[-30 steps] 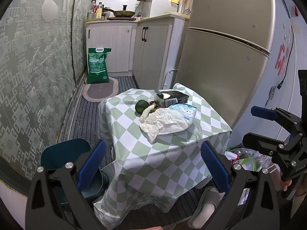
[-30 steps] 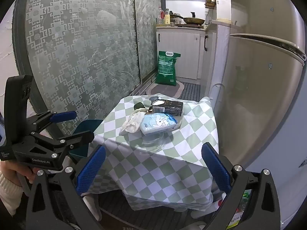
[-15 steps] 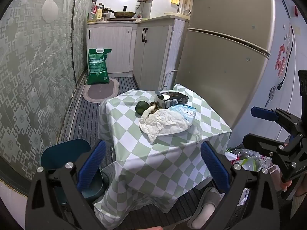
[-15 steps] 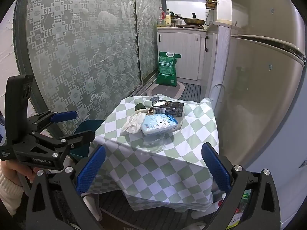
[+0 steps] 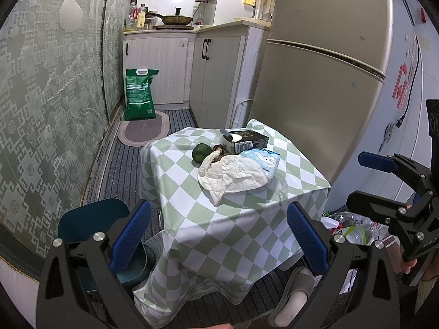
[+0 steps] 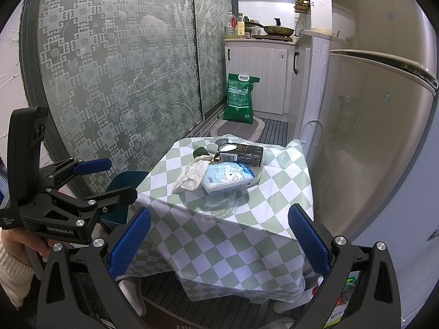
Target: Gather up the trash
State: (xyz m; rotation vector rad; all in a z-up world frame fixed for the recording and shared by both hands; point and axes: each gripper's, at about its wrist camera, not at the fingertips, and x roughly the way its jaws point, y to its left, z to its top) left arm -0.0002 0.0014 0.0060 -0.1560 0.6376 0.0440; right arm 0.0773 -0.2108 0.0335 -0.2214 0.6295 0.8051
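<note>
Kitchen: narrow, with the checkered table (image 5: 247, 208) at frame centre, beside the fridge (image 5: 323, 76).
Change: almost none — both views sit as they did a second ago, so the approach has not begun.
Trash: crumpled paper (image 5: 233, 172), tissue pack (image 6: 227, 176), dark carton (image 5: 244, 141) clustered mid-table.
Left gripper (image 5: 219, 235): released, empty, lower frame.
Right gripper (image 6: 219, 235): released, empty.
Bag (image 5: 354, 227): lower right, on the floor.

small table (image 5: 192, 197) under green-white checked cloth (image 6: 247, 227); on it: dark carton (image 5: 247, 140), green fruit (image 5: 201, 152), crumpled white paper (image 5: 233, 174), blue tissue pack (image 6: 229, 176), clear plastic lid (image 6: 219, 208).
</note>
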